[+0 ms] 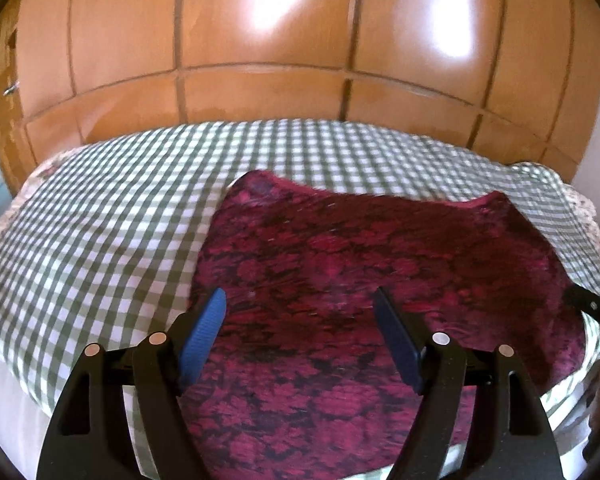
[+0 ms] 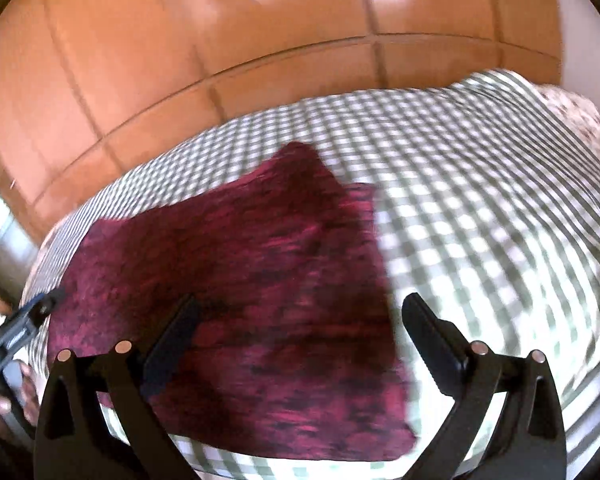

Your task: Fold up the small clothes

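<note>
Occlusions, cut-offs and blur

Right wrist view is motion-blurred: the cloth (image 2: 236, 280) pattern and bed (image 2: 480, 208) checks smear. The cloth's near edge is hidden behind the left tool (image 1: 300, 312) in the left view. The right tool (image 1: 594, 308) is cut off at that view's right edge. A hand (image 2: 4, 396) at the right view's left edge is cropped and indistinct.

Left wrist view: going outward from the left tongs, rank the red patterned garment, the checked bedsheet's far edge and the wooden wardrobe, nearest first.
1. Red patterned garment: directly under and ahead of the open left tongs, lying flat.
2. Checked bedsheet, far edge: beyond the garment, at the bed's back.
3. Wooden wardrobe: behind the bed, filling the background.
</note>
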Demonstrator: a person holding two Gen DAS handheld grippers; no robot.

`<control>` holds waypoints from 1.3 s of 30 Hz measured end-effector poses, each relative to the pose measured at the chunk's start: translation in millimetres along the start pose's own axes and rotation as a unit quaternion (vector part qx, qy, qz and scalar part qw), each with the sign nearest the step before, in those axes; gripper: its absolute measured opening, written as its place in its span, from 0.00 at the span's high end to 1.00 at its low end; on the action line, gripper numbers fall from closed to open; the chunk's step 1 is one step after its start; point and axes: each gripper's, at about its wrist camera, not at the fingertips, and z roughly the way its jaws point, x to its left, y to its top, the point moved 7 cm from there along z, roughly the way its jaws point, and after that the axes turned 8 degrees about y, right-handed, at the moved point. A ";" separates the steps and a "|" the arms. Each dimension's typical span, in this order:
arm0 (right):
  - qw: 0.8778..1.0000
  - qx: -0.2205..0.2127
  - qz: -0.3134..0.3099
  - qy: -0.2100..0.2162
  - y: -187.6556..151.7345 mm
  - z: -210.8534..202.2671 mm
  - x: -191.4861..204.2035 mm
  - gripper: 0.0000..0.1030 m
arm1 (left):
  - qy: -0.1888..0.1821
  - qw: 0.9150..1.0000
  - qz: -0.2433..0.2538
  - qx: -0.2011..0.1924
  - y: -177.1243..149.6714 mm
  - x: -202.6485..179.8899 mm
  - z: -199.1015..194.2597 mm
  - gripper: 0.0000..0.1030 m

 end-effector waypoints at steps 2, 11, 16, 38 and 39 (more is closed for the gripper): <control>0.999 -0.001 0.034 0.004 -1.0 -4.2 -15.4 0.02 | -0.026 1.000 0.009 -0.002 -0.4 -11.5 -4.3 0.27; 0.983 0.040 0.156 0.085 -29.7 9.6 -57.5 0.02 | -0.115 0.991 0.024 0.065 -26.3 -48.7 16.0 0.27; 0.979 0.055 0.150 0.129 -37.9 19.4 -48.9 0.02 | -0.122 0.989 0.018 0.083 -35.4 -46.9 29.7 0.27; 0.961 0.056 -0.098 0.251 21.4 -3.3 174.6 0.67 | -0.210 0.971 -0.083 0.073 -14.5 11.6 14.7 0.32; 0.959 0.062 -0.124 0.249 17.1 1.5 192.5 0.67 | -0.207 0.971 -0.095 0.066 -10.9 25.8 11.5 0.32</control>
